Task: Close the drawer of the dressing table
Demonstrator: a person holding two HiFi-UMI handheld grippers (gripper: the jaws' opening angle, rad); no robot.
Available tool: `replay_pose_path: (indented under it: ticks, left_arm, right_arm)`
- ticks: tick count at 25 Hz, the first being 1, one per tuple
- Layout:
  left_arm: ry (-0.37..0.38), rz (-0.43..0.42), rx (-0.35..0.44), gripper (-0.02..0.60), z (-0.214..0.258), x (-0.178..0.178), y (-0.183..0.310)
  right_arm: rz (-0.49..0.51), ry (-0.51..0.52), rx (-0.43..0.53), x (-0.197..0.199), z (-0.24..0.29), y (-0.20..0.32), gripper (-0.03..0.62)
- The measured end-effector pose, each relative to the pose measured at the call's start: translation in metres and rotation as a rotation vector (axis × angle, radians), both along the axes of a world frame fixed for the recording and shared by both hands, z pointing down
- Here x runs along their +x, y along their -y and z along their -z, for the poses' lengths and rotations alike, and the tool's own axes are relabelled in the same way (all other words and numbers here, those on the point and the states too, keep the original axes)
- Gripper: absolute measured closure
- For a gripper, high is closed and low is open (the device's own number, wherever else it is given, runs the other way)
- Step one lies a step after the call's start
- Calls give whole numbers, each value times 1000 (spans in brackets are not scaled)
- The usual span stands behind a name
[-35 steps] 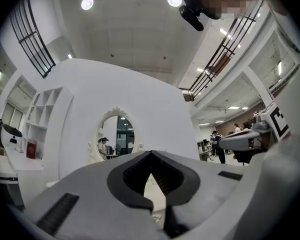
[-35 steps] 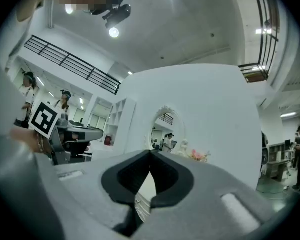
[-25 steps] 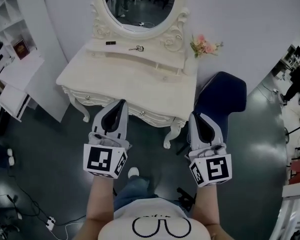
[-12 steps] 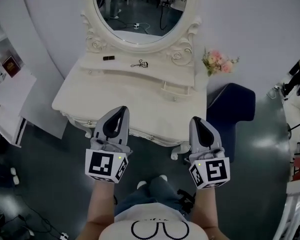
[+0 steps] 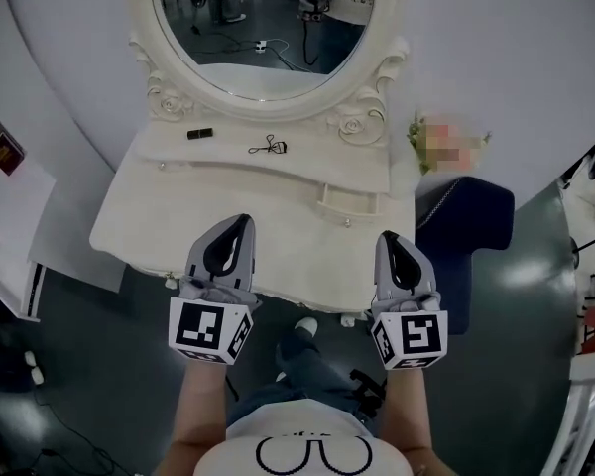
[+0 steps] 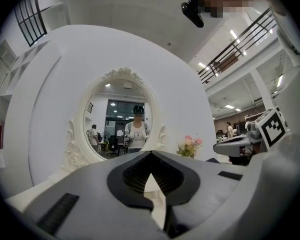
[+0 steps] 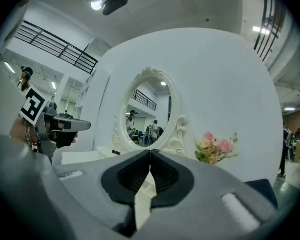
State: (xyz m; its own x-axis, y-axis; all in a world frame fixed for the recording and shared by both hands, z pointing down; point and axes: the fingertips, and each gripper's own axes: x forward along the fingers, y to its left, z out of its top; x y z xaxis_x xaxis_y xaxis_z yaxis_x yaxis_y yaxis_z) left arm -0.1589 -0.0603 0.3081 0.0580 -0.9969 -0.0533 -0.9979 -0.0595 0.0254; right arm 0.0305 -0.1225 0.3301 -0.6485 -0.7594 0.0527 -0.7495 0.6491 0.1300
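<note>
Head view shows the drawer [image 5: 351, 204] at the back right of the dressing table [image 5: 178, 216]. It sits in the low raised shelf under the mirror [image 5: 263, 23]. The drawer sticks out a little from the shelf, so it is not shut yet. Its small knob [image 5: 347, 223] is on the front.

The left gripper [image 5: 241, 221] has its two jaws pressed together at the tips. It holds nothing. The right gripper [image 5: 388, 236] is the same, tips together and nothing between them. Both are seen over the front part of the table top, side by side, pointing at the mirror. The right one is nearer the drawer, but neither touches it.

The drawer's front faces the person. Its long side runs left to right, along the shelf.

On the shelf under the mirror lie an eyelash curler [image 5: 270, 147] and a small dark thing [image 5: 200, 133]. Pink flowers [image 7: 215, 146] stand at the right end of the table, by the white wall. A dark blue chair [image 5: 471, 226] stands on the floor to the right of the table. The person's shoe [image 5: 302, 326] shows below the table's front edge.
</note>
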Motion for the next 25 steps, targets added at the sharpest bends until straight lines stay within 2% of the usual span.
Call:
replay_pose_path:
  ticks: [3, 4, 5, 8, 10, 11, 17, 25]
  left_arm:
    - [0, -13, -14, 584, -8, -10, 35]
    - [-1, -18, -19, 583, -10, -13, 47]
    - [-2, -23, -25, 583, -13, -16, 59]
    - [-11, -41, -48, 584, -23, -22, 91]
    - [-22, -52, -63, 583, -30, -25, 111]
    - [-27, -55, -70, 583, -33, -26, 120]
    - [-34, -86, -102, 583, -47, -27, 160]
    - [-67, -127, -180, 583, -85, -30, 185]
  right_arm:
    - [-12, -6, -21, -9, -9, 34, 594]
    - [-7, -10, -33, -13, -13, 45, 558]
    - [-4, -14, -45, -17, -17, 56, 481]
    - [-23, -19, -80, -23, -28, 85, 432]
    - [-42, -16, -106, -24, -35, 103, 330]
    - [-49, -19, -119, -25, -38, 110, 307]
    - [-69, -43, -193, -28, -67, 142, 293]
    - [-109, -88, -372, -32, -137, 141, 306]
